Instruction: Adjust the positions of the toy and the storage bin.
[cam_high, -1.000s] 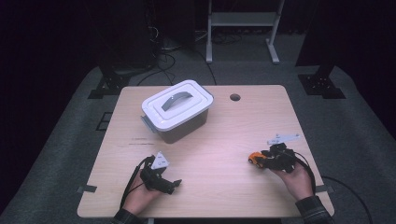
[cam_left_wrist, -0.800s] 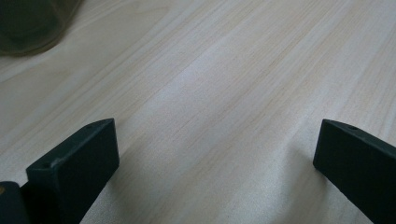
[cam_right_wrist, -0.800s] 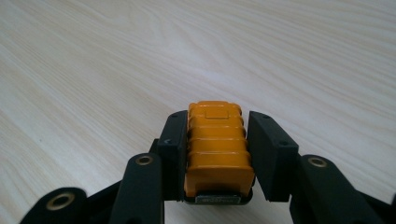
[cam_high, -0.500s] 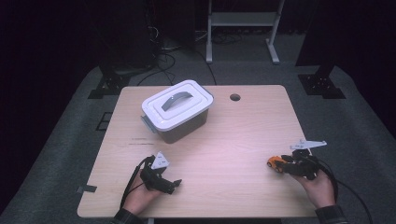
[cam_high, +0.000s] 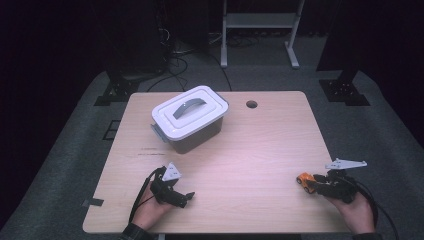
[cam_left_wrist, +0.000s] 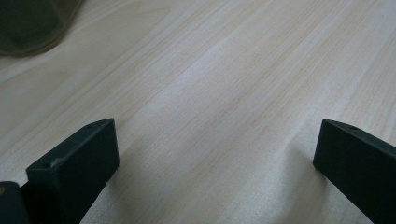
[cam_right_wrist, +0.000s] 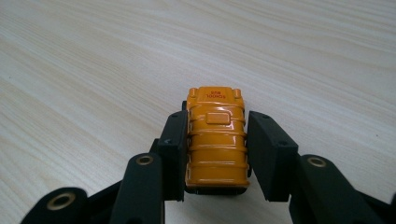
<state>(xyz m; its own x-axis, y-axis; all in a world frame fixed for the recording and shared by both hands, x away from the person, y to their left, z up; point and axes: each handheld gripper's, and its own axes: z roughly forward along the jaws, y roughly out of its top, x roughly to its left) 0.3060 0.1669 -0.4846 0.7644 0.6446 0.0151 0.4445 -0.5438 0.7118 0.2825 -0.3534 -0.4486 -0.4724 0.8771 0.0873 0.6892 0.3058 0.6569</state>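
Note:
A small orange toy bus (cam_right_wrist: 215, 140) sits between the two black jaws of my right gripper (cam_right_wrist: 217, 119), which is shut on its sides. From above, the bus (cam_high: 303, 179) and right gripper (cam_high: 311, 184) are low over the table's near right corner. My left gripper (cam_high: 187, 196) rests near the front left edge. Its jaws stand wide apart, so the left gripper (cam_left_wrist: 217, 140) is open, with only bare wood between them. A grey storage box with a white lid and grey handle (cam_high: 190, 117) stands closed at the back left.
The light wooden table (cam_high: 260, 145) has a round cable hole (cam_high: 251, 104) near its far edge. A dark, blurred corner of the box (cam_left_wrist: 32, 23) shows at the top left of the left gripper view. Dark floor, stands and cables surround the table.
My right gripper has carried the orange bus to the right and toward the near edge. The left gripper and the box have stayed put.

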